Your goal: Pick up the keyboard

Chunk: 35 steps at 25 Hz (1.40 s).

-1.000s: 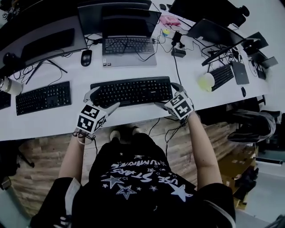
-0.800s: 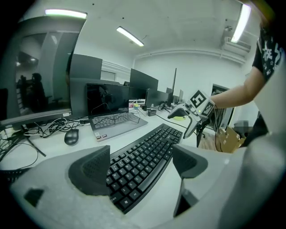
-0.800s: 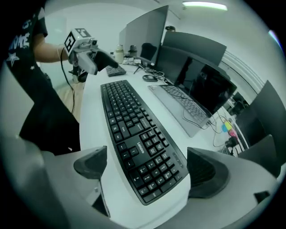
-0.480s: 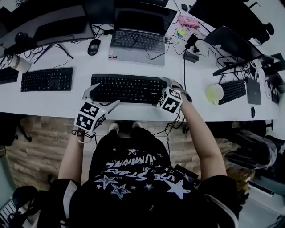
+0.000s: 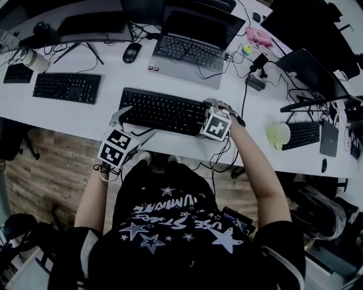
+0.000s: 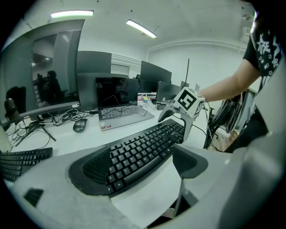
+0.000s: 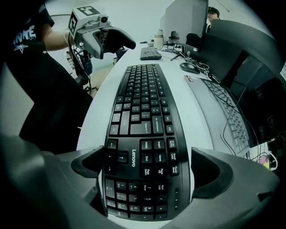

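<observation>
Straddling the number-pad end of the keyboard (image 7: pixel 143 112) with the right gripper (image 7: pixel 145 172): jaws flung wide, just been opening, the black body between them. One pad close at the keyboard's near edge, the other clear of the far edge by a strip of white. No clamping seen.

At the left gripper (image 6: pixel 136 167), likewise released: jaws apart with the keyboard's other end between them. Far pad hard by the back edge, contact not certain. Near pad standing off the front edge, with bare surface showing in the gap.

Lying flat on the white desk (image 5: pixel 85 119), close to its near edge and a little askew to it. In the head view, gripped at neither end, with the left gripper at its 8 o'clock corner and the right at its 4 o'clock corner.

Further out on the same desk:
- an open laptop (image 5: pixel 190 54) at 1 o'clock of the keyboard
- a dark mouse (image 5: pixel 131 52) at 11 o'clock
- a second black keyboard (image 5: pixel 67 86) at 10 o'clock
- a pale green cup (image 5: pixel 278 134) at 3 o'clock
- loose cables trailing among dark monitors along the back

Under the desk, at 7 o'clock, wood-plank floor (image 5: pixel 51 170). Overhead in the left gripper view, strip lights (image 6: pixel 71 14) on a white ceiling.
</observation>
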Tool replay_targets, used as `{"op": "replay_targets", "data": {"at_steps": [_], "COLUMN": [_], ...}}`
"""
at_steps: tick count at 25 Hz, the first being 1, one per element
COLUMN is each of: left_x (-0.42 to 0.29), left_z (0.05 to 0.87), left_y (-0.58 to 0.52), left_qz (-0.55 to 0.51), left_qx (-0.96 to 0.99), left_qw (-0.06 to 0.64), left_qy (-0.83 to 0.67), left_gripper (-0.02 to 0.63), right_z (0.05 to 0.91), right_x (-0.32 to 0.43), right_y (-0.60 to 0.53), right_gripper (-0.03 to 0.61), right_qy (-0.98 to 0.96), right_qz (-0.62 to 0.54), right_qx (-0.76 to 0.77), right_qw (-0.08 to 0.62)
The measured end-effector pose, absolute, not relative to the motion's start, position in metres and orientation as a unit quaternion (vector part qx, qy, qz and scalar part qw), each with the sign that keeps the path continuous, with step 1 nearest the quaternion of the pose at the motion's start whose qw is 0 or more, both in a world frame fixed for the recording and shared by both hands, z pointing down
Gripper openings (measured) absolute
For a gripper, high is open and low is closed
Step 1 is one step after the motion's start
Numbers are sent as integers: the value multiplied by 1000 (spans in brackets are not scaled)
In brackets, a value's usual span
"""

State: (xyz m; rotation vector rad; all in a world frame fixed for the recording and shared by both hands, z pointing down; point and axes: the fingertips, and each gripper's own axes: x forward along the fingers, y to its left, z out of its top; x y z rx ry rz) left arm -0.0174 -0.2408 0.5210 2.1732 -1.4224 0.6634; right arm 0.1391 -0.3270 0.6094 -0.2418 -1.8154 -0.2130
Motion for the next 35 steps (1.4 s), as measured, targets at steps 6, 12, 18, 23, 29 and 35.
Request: {"op": "replay_targets", "data": {"at_steps": [6,12,18,23,29,35], "left_x": [-22,-25,-24,-19,-16,-17], "left_z": [522,524,532,536,542,541], "left_y": [-243,-245,-246,-242,-239,-235], "left_qz": [237,235,232,236,240,251], "left_qx": [781,777,778,780,783,786], "left_qw": [235,243,254,260,266,260], "left_qy": [-528,-531,-526,-518,-509,-501], "left_gripper": [428,428,428,428,428,428], "right_z": [621,623,627,625,626,626], "right_x": [144,134,120,116,118,117], "right_y": [-332,-336,-336,-343,-344,-339], "right_gripper": [571,574,574,574,574,574], "right_qy": [-759,-745,-717,-709,-727,-703], "right_qz": [-57,-54,-59,-75,-72,-68], "right_qx": [-123,-149,-170,-182,-177,-174], "right_qw": [637,648,674,677,659,686]}}
